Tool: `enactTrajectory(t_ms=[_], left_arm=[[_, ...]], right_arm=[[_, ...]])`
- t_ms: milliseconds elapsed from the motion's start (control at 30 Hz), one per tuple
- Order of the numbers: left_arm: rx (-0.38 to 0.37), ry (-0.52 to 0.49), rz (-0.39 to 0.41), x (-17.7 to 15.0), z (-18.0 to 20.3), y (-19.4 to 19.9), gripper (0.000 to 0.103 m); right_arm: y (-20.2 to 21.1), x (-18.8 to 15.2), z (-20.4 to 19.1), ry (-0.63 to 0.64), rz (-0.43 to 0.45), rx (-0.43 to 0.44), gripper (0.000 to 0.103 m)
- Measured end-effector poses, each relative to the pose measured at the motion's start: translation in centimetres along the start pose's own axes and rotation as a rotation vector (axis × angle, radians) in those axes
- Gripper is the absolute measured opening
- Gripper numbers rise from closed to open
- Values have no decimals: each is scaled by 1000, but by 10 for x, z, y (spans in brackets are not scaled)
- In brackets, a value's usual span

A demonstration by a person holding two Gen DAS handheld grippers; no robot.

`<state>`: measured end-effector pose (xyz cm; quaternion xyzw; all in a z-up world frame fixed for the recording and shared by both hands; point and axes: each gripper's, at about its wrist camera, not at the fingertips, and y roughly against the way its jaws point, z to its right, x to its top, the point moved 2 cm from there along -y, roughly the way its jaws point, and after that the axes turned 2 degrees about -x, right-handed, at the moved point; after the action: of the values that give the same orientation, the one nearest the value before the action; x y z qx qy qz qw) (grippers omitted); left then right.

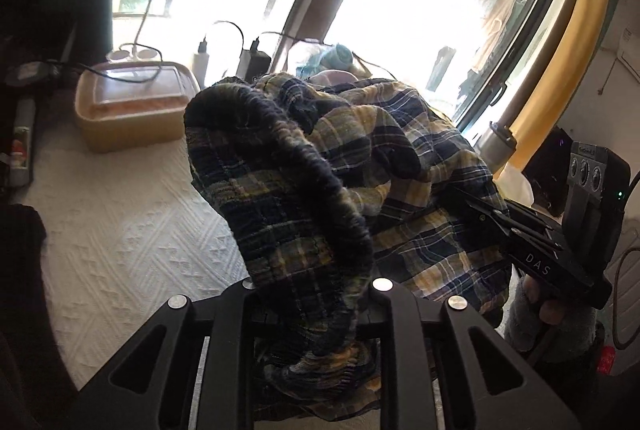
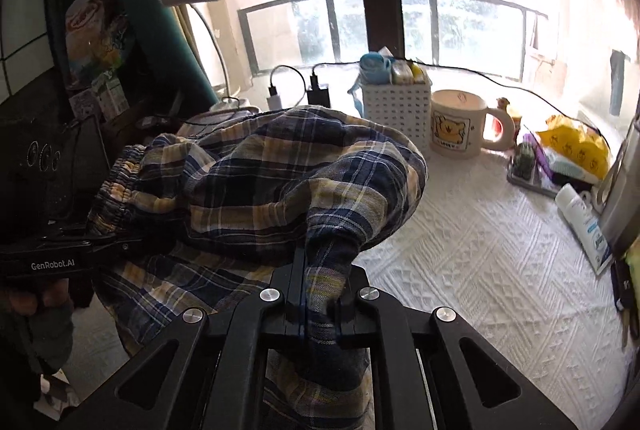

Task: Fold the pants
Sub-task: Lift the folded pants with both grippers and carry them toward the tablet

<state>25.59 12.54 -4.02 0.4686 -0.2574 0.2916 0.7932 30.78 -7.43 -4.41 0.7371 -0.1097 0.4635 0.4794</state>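
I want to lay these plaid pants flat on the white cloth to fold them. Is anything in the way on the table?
Nothing lies on the near stretch of the white tablecloth. Both grippers hold the plaid pants bunched above it. Clutter rings the far edges: a mug, a white basket, a lotion bottle and a lidded container.

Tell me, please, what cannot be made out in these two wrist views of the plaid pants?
- Left gripper: left wrist view; bunched waistband of the plaid pants covers the jaws' tips.
- Right gripper: right wrist view; its jaws are pinched on fabric, contact point wrapped in cloth.
- Pant legs: both views; cut off by the lower edge.
- Mug contents: right wrist view; angle too low.
- Bottle label: right wrist view; too small and blurred.
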Motion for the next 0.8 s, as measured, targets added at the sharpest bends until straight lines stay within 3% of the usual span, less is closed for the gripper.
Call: enactTrajectory(t_ms=[400, 800], left_arm=[[103, 28, 189, 11, -43, 113, 18], [283, 89, 186, -13, -126, 167, 19]], right_arm=[[27, 62, -96, 141, 118, 124, 9], [-24, 82, -191, 174, 57, 287, 9]])
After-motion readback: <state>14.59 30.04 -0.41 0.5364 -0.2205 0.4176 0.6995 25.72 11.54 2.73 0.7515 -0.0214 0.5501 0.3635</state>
